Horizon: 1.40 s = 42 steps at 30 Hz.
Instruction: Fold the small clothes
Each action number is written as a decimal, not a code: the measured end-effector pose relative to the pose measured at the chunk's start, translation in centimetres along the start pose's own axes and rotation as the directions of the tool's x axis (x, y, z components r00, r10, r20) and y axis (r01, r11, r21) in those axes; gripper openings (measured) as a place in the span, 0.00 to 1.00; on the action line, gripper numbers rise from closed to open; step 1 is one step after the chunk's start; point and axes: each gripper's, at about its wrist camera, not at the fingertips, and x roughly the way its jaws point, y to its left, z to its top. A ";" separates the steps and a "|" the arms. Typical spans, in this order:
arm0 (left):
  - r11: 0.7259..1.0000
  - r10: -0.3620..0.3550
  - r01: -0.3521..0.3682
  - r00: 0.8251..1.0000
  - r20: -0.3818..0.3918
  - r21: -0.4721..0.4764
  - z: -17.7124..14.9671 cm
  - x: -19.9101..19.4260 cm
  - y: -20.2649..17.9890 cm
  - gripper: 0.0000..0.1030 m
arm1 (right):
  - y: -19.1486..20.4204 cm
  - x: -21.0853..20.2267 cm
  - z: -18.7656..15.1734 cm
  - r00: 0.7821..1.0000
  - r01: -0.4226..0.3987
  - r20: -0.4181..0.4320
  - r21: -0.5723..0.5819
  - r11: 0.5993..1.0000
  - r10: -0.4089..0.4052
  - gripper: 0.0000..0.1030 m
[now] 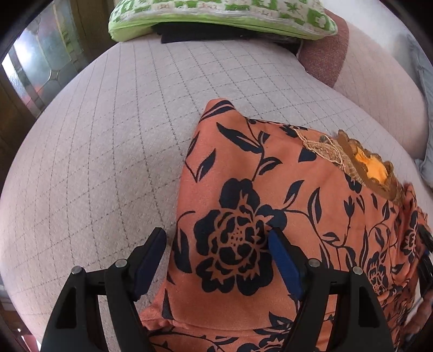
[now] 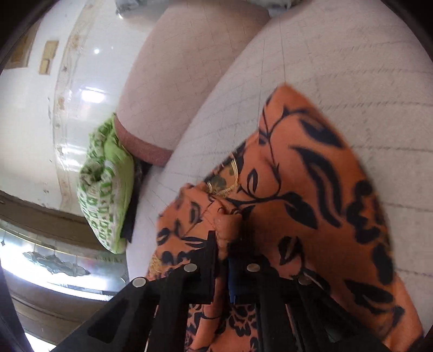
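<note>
Left gripper [image 1: 216, 243]: spread wide over the orange garment [image 1: 257, 189], gripping nothing.
Right gripper [image 2: 226, 238]: clenched on a fold of it.
Writing: no readable text.

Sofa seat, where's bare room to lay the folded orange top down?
Bare seat cushion lies free between the orange floral garment and the green pillow. The armrest side is crowded by the garment.
</note>
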 end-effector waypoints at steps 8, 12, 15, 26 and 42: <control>1.000 0.014 -0.014 1.000 0.010 0.023 0.3 0.1 0.3 0.76 | 1.6 -8.4 -2.3 0.984 0.165 0.097 -0.151 0.975 -0.152 0.08; 0.999 0.027 -0.027 1.000 0.009 0.036 -0.4 0.1 -0.1 0.76 | -3.0 -6.1 -2.4 0.942 0.309 -0.120 -0.059 0.949 -0.314 0.11; 0.998 0.032 -0.033 0.999 0.012 0.044 -0.6 -0.2 0.2 0.76 | -3.1 -8.4 -1.8 0.955 0.287 -0.069 -0.015 0.958 -0.287 0.13; 0.991 0.086 -0.090 0.995 0.046 0.096 -1.0 -0.3 -0.2 0.80 | 2.3 -6.0 -0.2 0.980 0.199 0.028 -0.256 0.946 -0.198 0.14; 0.976 0.058 -0.068 0.997 0.051 0.208 -0.7 0.4 0.8 0.90 | 3.6 0.1 -0.8 0.975 0.212 0.018 -0.386 0.898 -0.222 0.14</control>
